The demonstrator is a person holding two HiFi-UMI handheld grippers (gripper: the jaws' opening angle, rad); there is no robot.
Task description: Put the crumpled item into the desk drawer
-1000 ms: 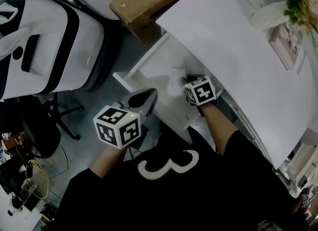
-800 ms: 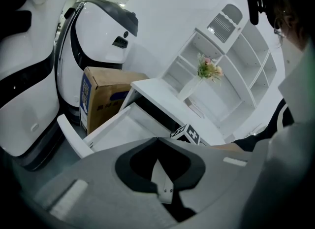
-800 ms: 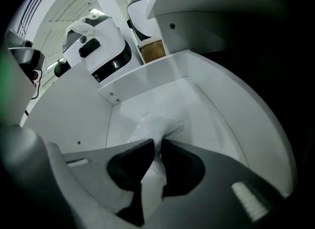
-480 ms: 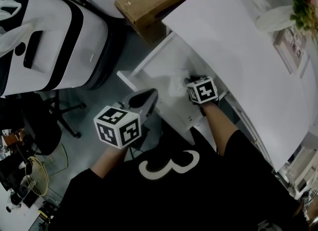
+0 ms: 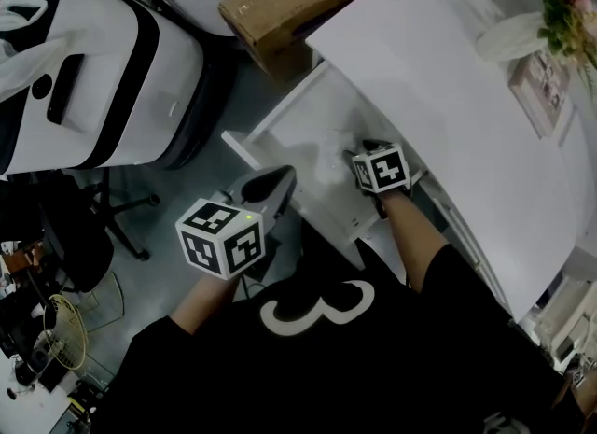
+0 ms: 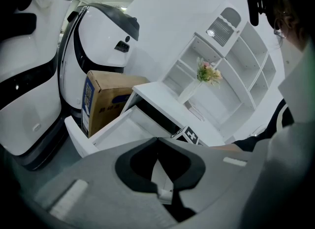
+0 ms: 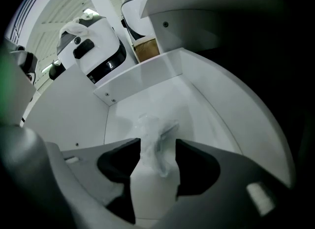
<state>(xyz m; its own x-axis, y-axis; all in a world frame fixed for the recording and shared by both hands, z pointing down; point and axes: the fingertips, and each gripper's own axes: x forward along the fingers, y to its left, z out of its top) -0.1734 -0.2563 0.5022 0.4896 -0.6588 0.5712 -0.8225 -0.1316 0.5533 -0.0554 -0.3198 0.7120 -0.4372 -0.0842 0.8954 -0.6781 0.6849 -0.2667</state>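
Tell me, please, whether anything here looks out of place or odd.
Only the crumpled clear plastic stands out: it lies in the open desk drawer, between the jaws of the right gripper, which are opening. Nothing looks spilled or damaged.

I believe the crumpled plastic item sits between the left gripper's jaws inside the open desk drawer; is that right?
Not quite: it is the right gripper, not the left, whose jaws flank the crumpled plastic item inside the open desk drawer. The right gripper view shows this, with those jaws opening around it.
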